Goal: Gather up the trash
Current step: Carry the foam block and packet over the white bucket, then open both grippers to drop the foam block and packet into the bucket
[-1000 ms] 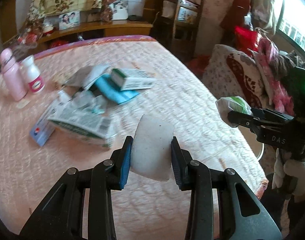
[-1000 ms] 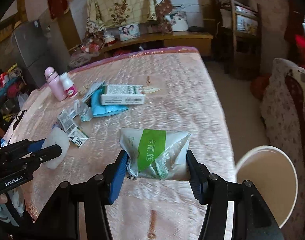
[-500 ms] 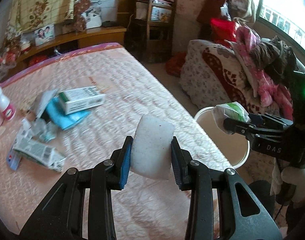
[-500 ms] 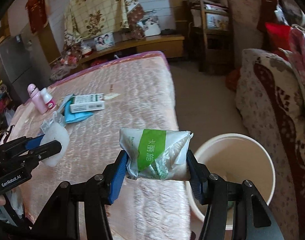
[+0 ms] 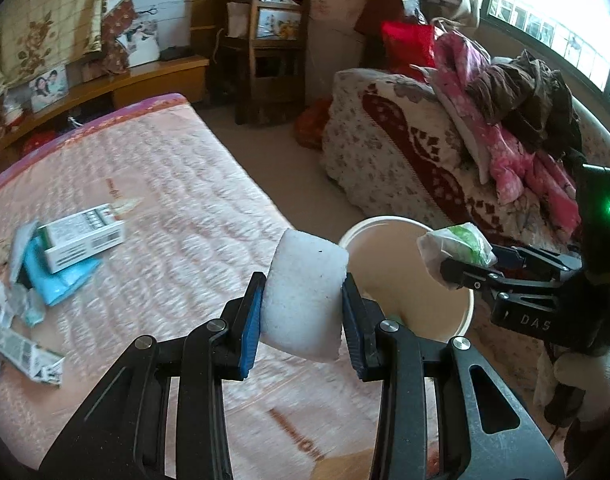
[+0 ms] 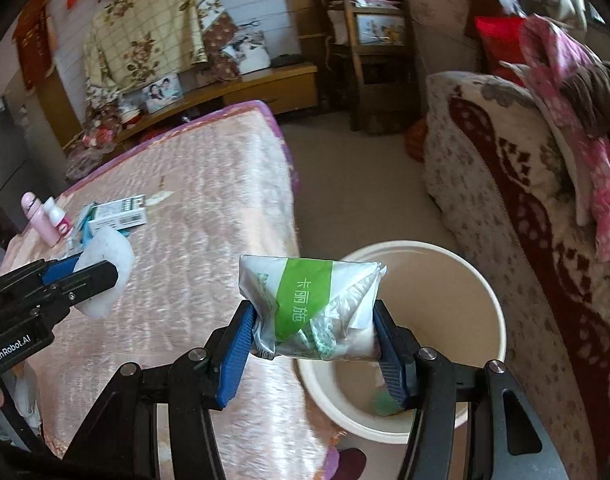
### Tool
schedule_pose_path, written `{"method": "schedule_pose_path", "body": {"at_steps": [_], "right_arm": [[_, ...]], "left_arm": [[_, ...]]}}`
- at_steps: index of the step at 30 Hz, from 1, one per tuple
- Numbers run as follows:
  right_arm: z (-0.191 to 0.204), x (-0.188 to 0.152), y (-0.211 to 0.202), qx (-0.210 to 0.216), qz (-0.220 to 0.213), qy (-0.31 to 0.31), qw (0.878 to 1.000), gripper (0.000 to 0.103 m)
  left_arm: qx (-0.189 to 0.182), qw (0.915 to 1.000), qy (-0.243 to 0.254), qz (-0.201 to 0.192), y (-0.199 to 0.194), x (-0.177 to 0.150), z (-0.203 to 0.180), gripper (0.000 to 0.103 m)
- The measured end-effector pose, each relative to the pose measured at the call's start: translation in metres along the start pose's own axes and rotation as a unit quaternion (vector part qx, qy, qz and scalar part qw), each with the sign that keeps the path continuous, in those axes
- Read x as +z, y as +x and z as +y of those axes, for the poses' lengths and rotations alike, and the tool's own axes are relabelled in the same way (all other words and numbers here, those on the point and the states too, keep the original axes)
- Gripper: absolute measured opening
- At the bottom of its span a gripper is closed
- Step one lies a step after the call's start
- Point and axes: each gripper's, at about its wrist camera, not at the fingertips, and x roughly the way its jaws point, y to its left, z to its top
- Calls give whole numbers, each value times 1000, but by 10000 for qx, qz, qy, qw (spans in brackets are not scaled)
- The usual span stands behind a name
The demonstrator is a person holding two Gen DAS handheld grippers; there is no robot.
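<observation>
While the left wrist camera looks down its own fingers, the left gripper (image 5: 301,298) is clamped on a white, curved chunk of foam (image 5: 305,296), both blue pads pressed into its sides, jaws only partly spread. That foam hangs above the edge of the pink quilted bed cover (image 5: 173,216), just beside the rim of the cream round plastic bin (image 5: 461,280) standing on the floor. Over to the right, the right gripper (image 5: 457,258) pokes in above the bin's mouth, pinching a crumpled white and green plastic packet (image 5: 457,246). Back on the bed lie a white and green cardboard box (image 5: 83,236), a light blue flat pack (image 5: 57,280) under it, and torn printed wrappers (image 5: 21,344) near the left edge.

Switching to the right wrist camera, the right gripper (image 6: 313,332) squeezes that white and green packet (image 6: 309,308) from both sides, jaws moderately apart, the packet filling the gap. It sits above the near rim of the cream bin (image 6: 493,308), where something small and green lies on the bottom. At the left, the left gripper (image 6: 93,270) holds the white foam (image 6: 107,256) over the bed. Farther back stand a pink bottle (image 6: 37,220) and a small white bottle (image 6: 59,218), beside the box (image 6: 119,214).
</observation>
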Motion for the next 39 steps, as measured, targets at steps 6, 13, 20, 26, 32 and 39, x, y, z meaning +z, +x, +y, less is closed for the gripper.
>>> {"method": "schedule_pose_path", "body": {"at_steps": [6,13,20,26,32,39], "right_arm": [[-30,-5,3,-132,72,265,9995,55],[-53,-10,8,-217,149,439,9987,56],[-73,-17,13,-276,241,639,9973,56],[-81,-20,15,-345,263,695,9966,56],[-89,-22,18,-447,268,750,9958,56],[-96,-23,24,-536,300,837,9946,58]], "left_arm": [[-209,9997,15,120,22,8,-20,34],[-332,9990,164,261,45,12,-45,34],[-419,9980,261,385,62,11,-63,34],[-449,9978,249,424,73,13,-70,34],[-607,9970,125,471,82,14,-74,37],[-791,9957,2,472,88,16,-75,42]]}}
